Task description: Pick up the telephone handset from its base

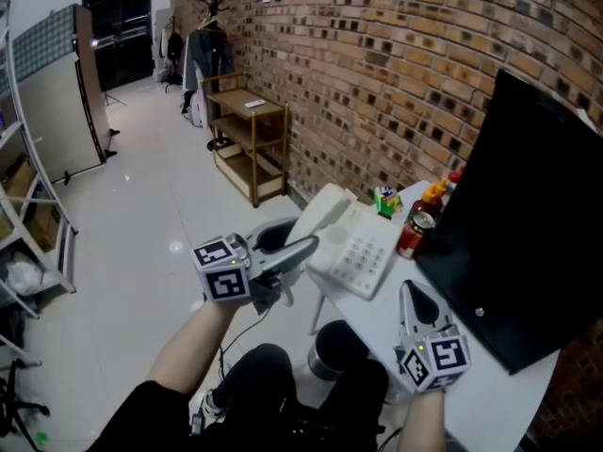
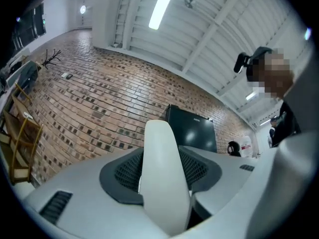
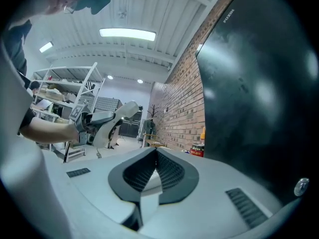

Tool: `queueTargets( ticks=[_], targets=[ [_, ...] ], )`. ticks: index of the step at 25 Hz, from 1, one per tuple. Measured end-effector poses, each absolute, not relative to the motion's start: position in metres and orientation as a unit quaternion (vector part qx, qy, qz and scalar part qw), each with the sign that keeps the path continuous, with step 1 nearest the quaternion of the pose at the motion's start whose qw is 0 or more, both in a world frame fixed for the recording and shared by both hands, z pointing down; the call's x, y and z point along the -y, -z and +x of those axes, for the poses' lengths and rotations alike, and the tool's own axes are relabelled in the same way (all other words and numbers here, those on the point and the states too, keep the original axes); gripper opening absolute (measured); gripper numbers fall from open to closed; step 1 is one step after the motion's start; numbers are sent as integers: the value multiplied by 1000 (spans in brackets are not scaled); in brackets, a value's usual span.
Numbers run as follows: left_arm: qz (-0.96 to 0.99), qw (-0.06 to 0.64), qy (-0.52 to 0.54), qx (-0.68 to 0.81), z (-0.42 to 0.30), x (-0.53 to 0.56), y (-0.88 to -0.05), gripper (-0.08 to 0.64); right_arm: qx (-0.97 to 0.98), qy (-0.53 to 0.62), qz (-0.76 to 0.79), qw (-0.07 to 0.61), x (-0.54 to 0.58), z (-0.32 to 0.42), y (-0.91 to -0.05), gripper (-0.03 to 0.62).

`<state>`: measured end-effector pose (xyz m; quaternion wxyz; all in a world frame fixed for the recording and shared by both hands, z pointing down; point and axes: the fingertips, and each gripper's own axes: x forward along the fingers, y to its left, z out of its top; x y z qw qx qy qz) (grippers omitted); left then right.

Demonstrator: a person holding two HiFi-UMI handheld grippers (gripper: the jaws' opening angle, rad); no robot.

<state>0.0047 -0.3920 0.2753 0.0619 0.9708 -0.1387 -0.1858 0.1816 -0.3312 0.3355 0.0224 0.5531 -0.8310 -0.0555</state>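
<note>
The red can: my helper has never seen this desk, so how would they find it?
On the white table, look between the big black panel and the white push-button telephone base. The red metal can stands there, shorter than the sauce bottles behind it.

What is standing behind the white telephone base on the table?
Behind the white telephone base: a red drink can, an orange bottle and a small green packet. The big black panel covers anything further right.
</note>
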Motion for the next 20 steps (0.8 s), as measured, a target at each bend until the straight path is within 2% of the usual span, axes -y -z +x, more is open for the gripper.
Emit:
queueTargets(
  ticks=[10,20],
  targets=[
    [971,78,216,71,6,367,-274,219,852,19,523,1,332,177,-340,11],
    [968,92,230,42,6,365,-275,219,861,-4,509,7,333,174,-348,11]
  ],
)
